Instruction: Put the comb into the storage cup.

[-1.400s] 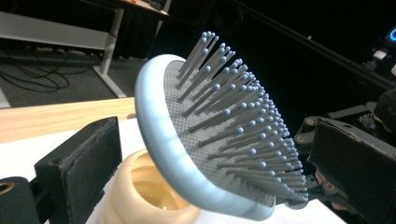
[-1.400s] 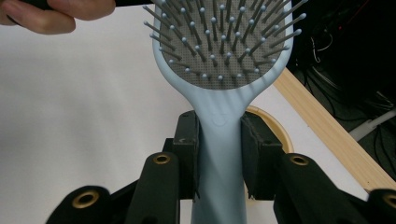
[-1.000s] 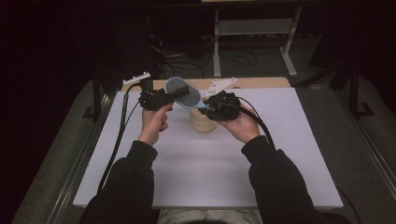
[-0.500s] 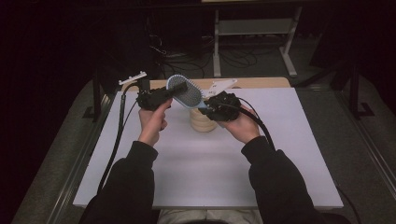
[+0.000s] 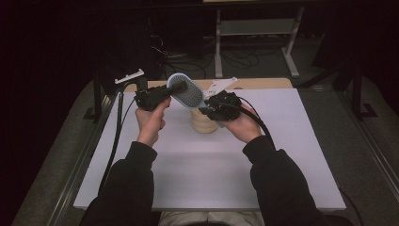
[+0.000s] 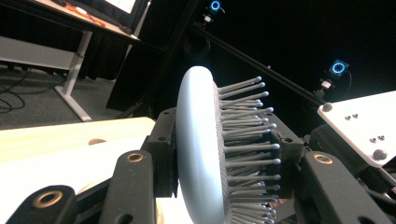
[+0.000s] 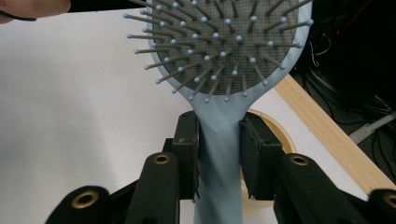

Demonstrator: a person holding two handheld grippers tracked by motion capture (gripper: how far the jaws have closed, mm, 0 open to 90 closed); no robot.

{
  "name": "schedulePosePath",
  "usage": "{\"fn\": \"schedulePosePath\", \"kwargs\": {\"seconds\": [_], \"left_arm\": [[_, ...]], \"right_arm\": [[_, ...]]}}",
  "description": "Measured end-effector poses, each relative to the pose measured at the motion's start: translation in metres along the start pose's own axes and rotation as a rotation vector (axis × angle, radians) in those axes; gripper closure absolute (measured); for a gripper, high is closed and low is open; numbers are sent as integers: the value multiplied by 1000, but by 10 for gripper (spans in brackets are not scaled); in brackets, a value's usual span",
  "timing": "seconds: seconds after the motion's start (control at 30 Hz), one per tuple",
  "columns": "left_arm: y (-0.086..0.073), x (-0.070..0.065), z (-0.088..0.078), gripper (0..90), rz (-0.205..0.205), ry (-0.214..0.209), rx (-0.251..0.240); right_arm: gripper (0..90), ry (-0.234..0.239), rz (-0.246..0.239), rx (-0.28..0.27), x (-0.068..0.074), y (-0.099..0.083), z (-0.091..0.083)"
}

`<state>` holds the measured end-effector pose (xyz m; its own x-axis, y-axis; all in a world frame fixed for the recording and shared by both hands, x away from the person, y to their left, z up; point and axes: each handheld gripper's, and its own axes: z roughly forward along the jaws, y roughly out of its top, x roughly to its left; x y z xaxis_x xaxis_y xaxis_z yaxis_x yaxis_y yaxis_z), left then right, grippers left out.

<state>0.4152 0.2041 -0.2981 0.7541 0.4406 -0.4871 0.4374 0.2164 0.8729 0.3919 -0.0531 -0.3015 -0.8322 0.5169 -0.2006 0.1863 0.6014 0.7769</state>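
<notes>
A light blue hairbrush (image 5: 188, 92) with grey bristles hangs in the air above a round wooden cup (image 5: 203, 123). My left gripper (image 5: 175, 87) has just been closing and is now shut on the brush head (image 6: 198, 154), one pad on its smooth back and one against the bristles. My right gripper (image 5: 210, 106) is shut on the brush handle (image 7: 218, 154), just below the head. In the right gripper view, the cup (image 7: 273, 128) peeks out behind the right jaw.
A white board (image 5: 202, 179) covers the table, with a wooden strip (image 5: 256, 84) along its far edge. Beyond it stand a metal frame (image 5: 254, 28) and floor cables. Both forearms reach in from the near edge.
The left gripper's jaws have closed onto the brush head, which stood between open jaws a second ago. The right hand and the brush have stayed put.
</notes>
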Motion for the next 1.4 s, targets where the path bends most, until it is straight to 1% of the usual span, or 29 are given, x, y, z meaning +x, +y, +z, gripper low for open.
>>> {"fn": "schedulePosePath", "kwargs": {"seconds": [0.13,0.17,0.2,0.27,0.33,0.4,0.47,0.53,0.57,0.63,0.7,0.73,0.77,0.87,0.93,1.0,1.03,1.13,1.2,1.27,1.33,1.4], "left_arm": [[8,-5,-1,559,13,-1,-11],[9,-5,-1,559,17,7,-15],[11,-6,-2,558,22,23,-21],[15,-6,-6,559,33,48,-21],[17,-4,-9,559,29,52,-24],[19,-3,-11,559,29,59,-34],[21,-2,-13,559,22,58,-47],[23,-2,-15,558,22,62,-50],[25,-2,-15,558,26,65,-51],[29,-4,-16,558,39,74,-55],[32,-5,-17,557,36,69,-62],[35,-6,-18,558,39,71,-64],[36,-7,-18,558,48,76,-64],[44,-11,-19,558,80,101,-57],[49,-12,-19,558,87,102,-55],[53,-14,-18,558,97,107,-52],[57,-14,-17,558,109,108,-44],[64,-15,-15,558,130,120,-33],[69,-16,-14,557,136,121,-38],[73,-16,-12,558,138,120,-46],[77,-18,-10,557,149,126,-45],[81,-18,-7,557,167,146,-34]], "right_arm": [[671,-2,8,-17,-2,5,-5],[662,-4,14,-21,-3,6,-7],[655,-2,18,-25,-3,6,-9],[599,-7,32,-44,-7,6,-13],[557,-6,56,-59,-13,3,-18],[513,-13,70,-60,-17,1,-22],[458,-15,90,-64,-22,-1,-26],[397,-19,118,-70,-28,-4,-31],[360,-21,122,-74,-30,-5,-32],[274,-23,146,-80,-34,-8,-36],[177,-46,153,-82,-36,-11,-40],[129,-52,162,-81,-37,-12,-40],[103,-55,179,-69,-39,-14,-41],[0,-61,188,-44,-42,-21,-43],[0,-62,200,-43,-44,-27,-46],[0,-61,206,-56,-47,-36,-50],[0,-67,214,-63,-47,-39,-51],[0,-60,247,-76,-50,-51,-58],[0,-77,250,-83,-49,-59,-63],[0,-85,268,-96,-50,-68,-69],[0,-89,284,-109,-51,-75,-74],[0,-92,297,-122,-51,-82,-78]]}}
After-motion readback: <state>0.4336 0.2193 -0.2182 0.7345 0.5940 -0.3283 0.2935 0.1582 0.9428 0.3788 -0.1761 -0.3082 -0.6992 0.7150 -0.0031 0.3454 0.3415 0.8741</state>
